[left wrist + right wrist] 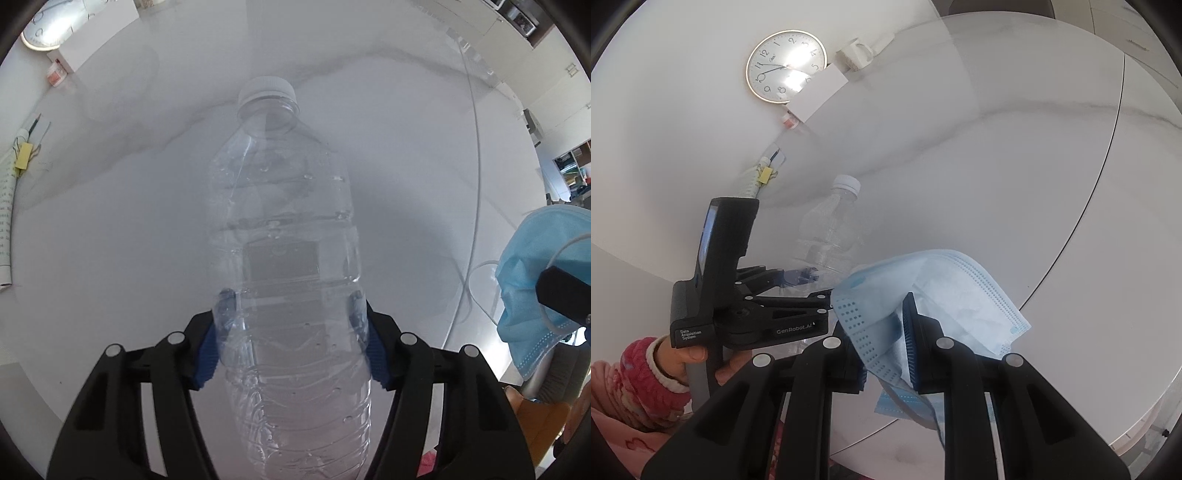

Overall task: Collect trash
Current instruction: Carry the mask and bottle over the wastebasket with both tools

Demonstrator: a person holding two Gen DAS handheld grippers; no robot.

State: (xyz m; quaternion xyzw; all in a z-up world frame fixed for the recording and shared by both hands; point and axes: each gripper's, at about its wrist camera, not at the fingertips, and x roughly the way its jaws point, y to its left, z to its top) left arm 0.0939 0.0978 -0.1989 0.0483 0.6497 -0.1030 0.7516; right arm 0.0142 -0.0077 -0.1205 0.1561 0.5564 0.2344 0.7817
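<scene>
Surface: a pale round table [997, 155] with faint grey marble veining is filling both views, smooth and glossy, its edge curving off at the right.
Far-side clutter: a round wall clock [786, 65] is lying face up at the left, a white card box [820, 93] and a small red-topped pot [790, 120] just beside it.
Left gripper [291, 339]: its ribbed blue pads are pressing on either flank of a clear plastic bottle [284, 236], about mid-body, the grip looking firm.
Bottle: thin, ridged, see-through plastic with a white screw cap; droplets are clinging inside, and it is looking nearly empty and light, so easy to dent.
Right gripper [886, 347]: its jaws are standing almost fully closed, pinching a blue face mask [938, 295], which is hanging over the table.
Mask: soft pleated fabric, crumpled and limp, its white ear loops dangling loose.
Step in hand: both pieces of trash are seeming secured, one in each gripper, near the table's near edge.
Next move: carrying both to a bin, which is not showing in either view; the bottle needs a steady squeeze, the mask's loops need watching for snags.
</scene>
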